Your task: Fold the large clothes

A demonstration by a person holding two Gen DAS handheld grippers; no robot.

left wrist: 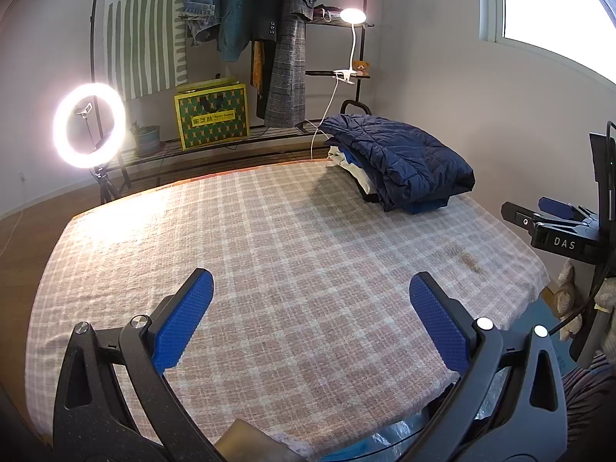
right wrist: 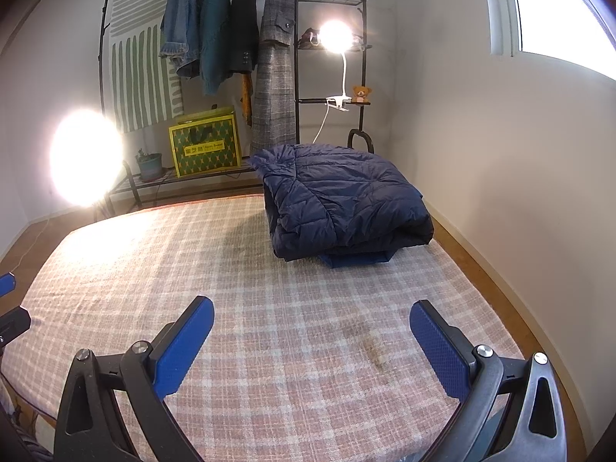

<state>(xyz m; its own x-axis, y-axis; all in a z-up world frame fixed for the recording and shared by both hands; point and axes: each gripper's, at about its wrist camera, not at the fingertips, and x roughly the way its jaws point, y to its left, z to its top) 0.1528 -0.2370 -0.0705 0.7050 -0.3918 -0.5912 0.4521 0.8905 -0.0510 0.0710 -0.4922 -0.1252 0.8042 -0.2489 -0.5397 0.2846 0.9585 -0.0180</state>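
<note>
A folded navy quilted jacket (left wrist: pixel 400 158) lies on top of a pile of folded clothes at the far right corner of the checked table cover (left wrist: pixel 269 261); white and blue garments show under it. It also shows in the right wrist view (right wrist: pixel 346 200). My left gripper (left wrist: pixel 312 288) is open and empty, above the near part of the cover. My right gripper (right wrist: pixel 312 319) is open and empty, above the cover (right wrist: pixel 192 269) and short of the pile; it also shows at the right edge of the left wrist view (left wrist: pixel 554 227).
A clothes rack (right wrist: pixel 231 38) with hanging coats stands behind the table. A lit ring light (left wrist: pixel 89 125) stands at the far left, a clip lamp (left wrist: pixel 352 15) and a green-yellow box (left wrist: pixel 211 113) on the rack. The wall (right wrist: pixel 500 154) is on the right.
</note>
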